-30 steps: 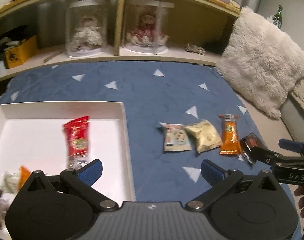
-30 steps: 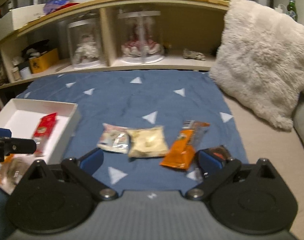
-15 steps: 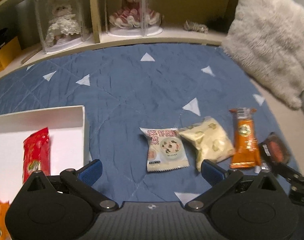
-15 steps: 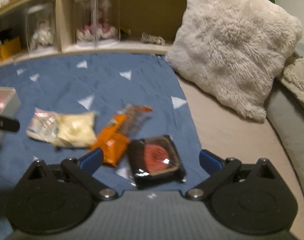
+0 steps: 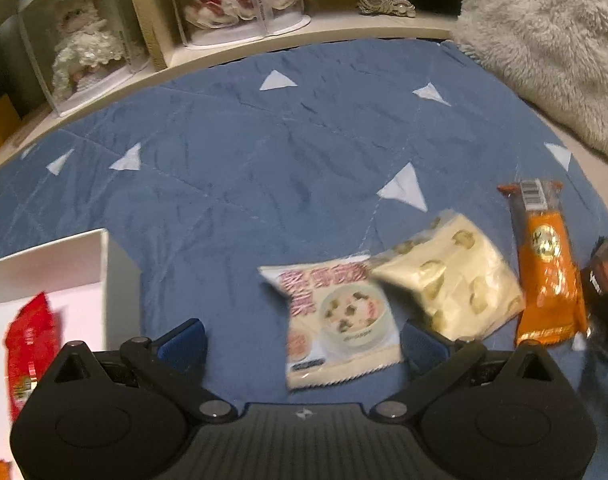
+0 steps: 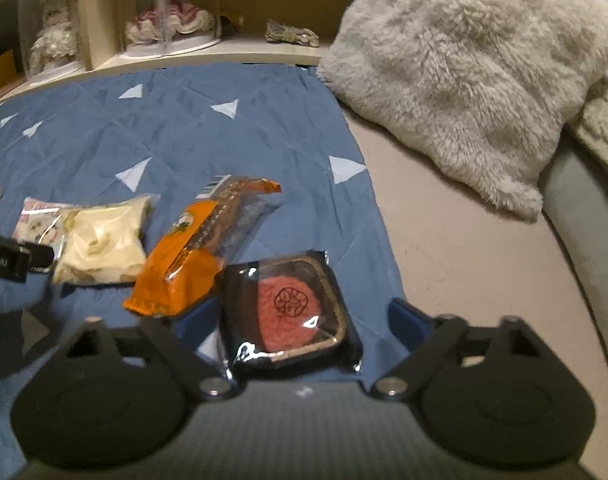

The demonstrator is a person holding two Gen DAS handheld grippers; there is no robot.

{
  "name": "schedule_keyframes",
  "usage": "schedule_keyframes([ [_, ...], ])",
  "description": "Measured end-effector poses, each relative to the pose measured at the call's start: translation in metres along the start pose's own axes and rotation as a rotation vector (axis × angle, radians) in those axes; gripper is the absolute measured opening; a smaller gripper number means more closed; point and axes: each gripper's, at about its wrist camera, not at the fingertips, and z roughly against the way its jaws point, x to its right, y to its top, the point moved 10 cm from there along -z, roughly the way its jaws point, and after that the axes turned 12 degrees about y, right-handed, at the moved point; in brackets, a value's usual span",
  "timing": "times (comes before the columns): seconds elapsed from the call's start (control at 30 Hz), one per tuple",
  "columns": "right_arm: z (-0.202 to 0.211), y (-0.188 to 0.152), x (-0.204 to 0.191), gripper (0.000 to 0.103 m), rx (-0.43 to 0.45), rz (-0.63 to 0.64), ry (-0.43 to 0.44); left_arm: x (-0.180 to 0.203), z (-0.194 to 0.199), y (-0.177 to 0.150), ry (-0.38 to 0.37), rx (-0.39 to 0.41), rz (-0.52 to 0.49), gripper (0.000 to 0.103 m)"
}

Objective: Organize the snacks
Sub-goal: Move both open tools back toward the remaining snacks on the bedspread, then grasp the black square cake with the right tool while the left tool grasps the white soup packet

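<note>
Now both tools gape: right tool (image 6: 304,312) straddles the dark packet (image 6: 290,312), probably centred, so close gently.

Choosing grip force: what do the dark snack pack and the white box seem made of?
Dark snack pack: glossy clear plastic film, judging by bright glints, apparently over a rigid dark tray. White box: probably matte cardboard, with thin, flat, dull walls.

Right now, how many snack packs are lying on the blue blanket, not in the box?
4, in a row: bowl-print pack by the left gripper, pale pack, orange pack, dark pack between the right gripper's fingers. Others may be hidden.
</note>
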Motion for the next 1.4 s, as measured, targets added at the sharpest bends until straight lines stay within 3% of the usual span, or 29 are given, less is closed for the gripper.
schedule_keyframes([
  [0.17,-0.002,-0.001,0.001,0.09,-0.001,-0.004,0.028,0.01,-0.011,0.002,0.031,-0.001,-0.025,0.103],
  [0.3,-0.005,-0.002,-0.005,0.078,-0.016,0.001,0.072,0.005,-0.012,0.001,0.053,0.006,-0.048,0.103],
  [0.57,0.001,-0.006,-0.015,0.075,-0.085,0.03,0.092,-0.014,-0.001,-0.005,0.1,0.024,-0.134,0.103],
  [0.67,0.005,-0.011,-0.021,0.075,-0.123,0.044,0.111,-0.012,0.002,-0.005,0.08,0.05,-0.174,0.103],
  [0.87,0.002,-0.014,-0.016,0.077,-0.118,-0.01,0.107,-0.002,0.0,-0.001,0.017,0.031,-0.176,0.103],
  [1.03,-0.006,-0.011,-0.008,0.081,-0.09,-0.075,0.113,0.003,-0.009,0.002,0.007,0.002,-0.197,0.095],
  [1.13,-0.01,-0.01,-0.003,0.081,-0.083,-0.107,0.123,0.0,-0.014,0.005,-0.019,-0.013,-0.159,0.089],
  [1.4,-0.01,-0.006,0.002,0.071,-0.067,-0.142,0.121,0.003,-0.006,0.004,-0.071,0.017,-0.134,0.063],
])
